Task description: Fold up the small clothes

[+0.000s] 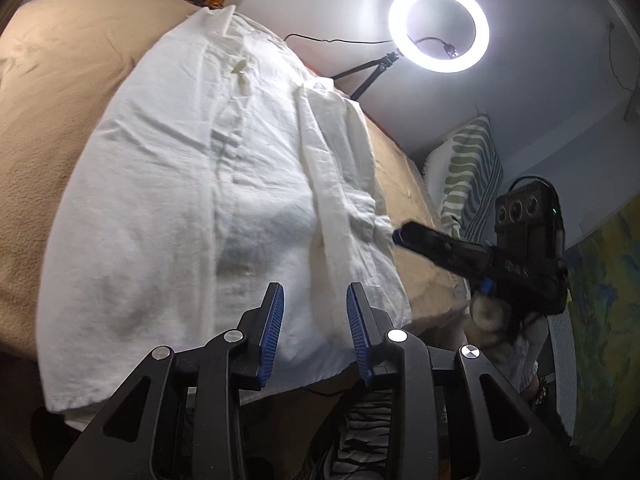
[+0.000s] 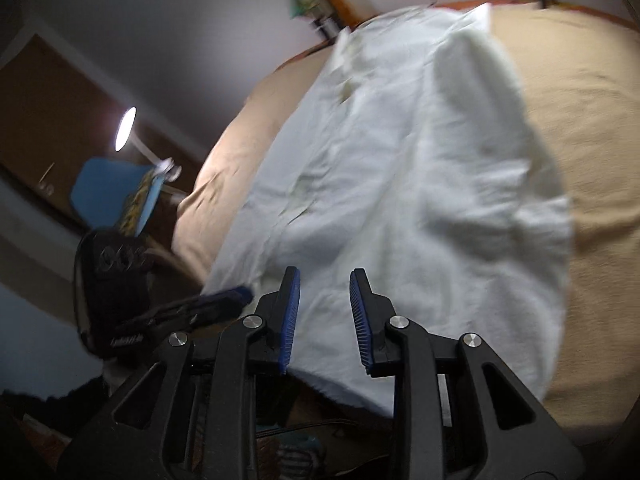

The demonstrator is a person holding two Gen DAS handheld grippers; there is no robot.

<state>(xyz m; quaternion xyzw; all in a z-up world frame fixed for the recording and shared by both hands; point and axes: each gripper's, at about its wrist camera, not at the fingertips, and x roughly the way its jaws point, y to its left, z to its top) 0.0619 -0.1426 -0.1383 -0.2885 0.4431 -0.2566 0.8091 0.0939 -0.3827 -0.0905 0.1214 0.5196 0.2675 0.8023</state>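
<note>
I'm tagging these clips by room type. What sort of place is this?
Most likely a bedroom at home, set up for filming. A white garment lies spread on a bed with a tan cover, a patterned cushion leans by the wall, and a ring light shines above.

Ahead of left gripper (image 1: 316, 300): white garment (image 1: 208, 184) flat on tan bedcover (image 1: 48, 128), no raised obstruction. To its right, right gripper (image 1: 400, 236) at garment edge narrows passage. Far right: ring light (image 1: 440, 26) on stand, striped cushion (image 1: 468, 172). Ahead-right of right gripper (image 2: 325, 286), bare bedcover lies open.
</note>
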